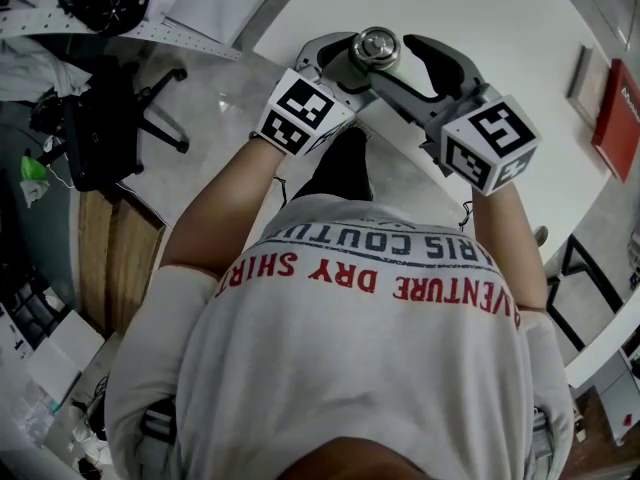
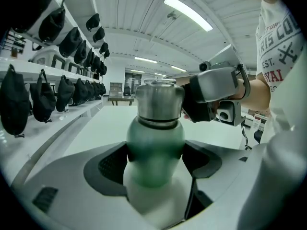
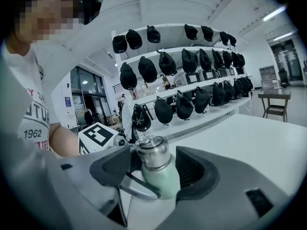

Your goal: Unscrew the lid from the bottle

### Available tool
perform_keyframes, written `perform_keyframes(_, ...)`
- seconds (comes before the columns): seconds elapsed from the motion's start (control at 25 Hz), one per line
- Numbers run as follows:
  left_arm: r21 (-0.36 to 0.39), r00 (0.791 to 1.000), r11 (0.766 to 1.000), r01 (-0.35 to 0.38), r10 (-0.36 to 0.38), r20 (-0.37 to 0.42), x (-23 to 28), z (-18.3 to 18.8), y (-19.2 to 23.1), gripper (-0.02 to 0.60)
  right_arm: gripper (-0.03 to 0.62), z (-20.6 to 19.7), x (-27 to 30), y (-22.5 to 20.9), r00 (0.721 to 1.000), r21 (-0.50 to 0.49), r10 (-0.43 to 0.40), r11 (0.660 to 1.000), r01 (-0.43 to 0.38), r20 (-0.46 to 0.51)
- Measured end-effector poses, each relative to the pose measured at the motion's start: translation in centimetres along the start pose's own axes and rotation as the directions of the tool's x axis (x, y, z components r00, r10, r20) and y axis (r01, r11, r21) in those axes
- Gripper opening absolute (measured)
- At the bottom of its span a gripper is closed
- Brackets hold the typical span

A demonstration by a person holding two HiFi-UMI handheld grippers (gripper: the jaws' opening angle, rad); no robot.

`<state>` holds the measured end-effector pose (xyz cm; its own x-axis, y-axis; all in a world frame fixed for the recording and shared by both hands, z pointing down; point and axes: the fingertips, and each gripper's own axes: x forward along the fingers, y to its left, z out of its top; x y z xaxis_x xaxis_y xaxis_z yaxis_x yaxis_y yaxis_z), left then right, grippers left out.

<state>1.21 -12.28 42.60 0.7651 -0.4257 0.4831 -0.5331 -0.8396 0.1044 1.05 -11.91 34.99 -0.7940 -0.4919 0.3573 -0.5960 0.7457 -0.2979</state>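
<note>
Head view: a round steel lid (image 1: 377, 45) sits between the left gripper (image 1: 345, 63) and the right gripper (image 1: 420, 68), over a white table (image 1: 500, 18).

Left gripper view: dark textured pads clamp the bottle (image 2: 155, 152) by its smooth green body.

Right gripper view: the jaws are closed narrowly around the brushed lid.

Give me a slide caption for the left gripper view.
Left gripper clamps the green bottle while the right gripper flanks its steel lid.

Ceiling strip light (image 2: 187, 12) glares — fisheye edges darken, foreground blurs.
</note>
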Motion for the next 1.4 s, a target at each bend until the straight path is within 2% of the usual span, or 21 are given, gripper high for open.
perform_keyframes(0.6, 0.023, 0.999, 0.999, 0.039, -0.039, -0.002, 0.2, 0.3, -0.2, 0.370, 0.245, 0.3, 1.4, -0.2, 1.000, -0.110, -0.004, 0.994, 0.004, -0.006)
perform_keyframes(0.84, 0.043, 0.997, 0.996, 0.078, -0.077, -0.016, 0.1, 0.1, -0.1, 0.370, 0.242, 0.3, 1.7, -0.1, 1.000, -0.135, 0.012, 0.991, -0.014, -0.014)
perform_keyframes(1.16, 0.077, 0.989, 0.986, 0.150, -0.149, -0.018, -0.1, 0.0, 0.0, 0.370, 0.242, 0.7, 2.2, 0.6, 0.997, -0.167, 0.082, 0.982, -0.083, -0.015)
perform_keyframes(1.4, 0.121, 0.971, 0.964, 0.237, -0.234, -0.041, -0.1, -0.1, -0.3, 0.370, 0.242, 0.6, 2.0, 0.8, 0.987, -0.198, 0.159, 0.967, -0.162, -0.034)
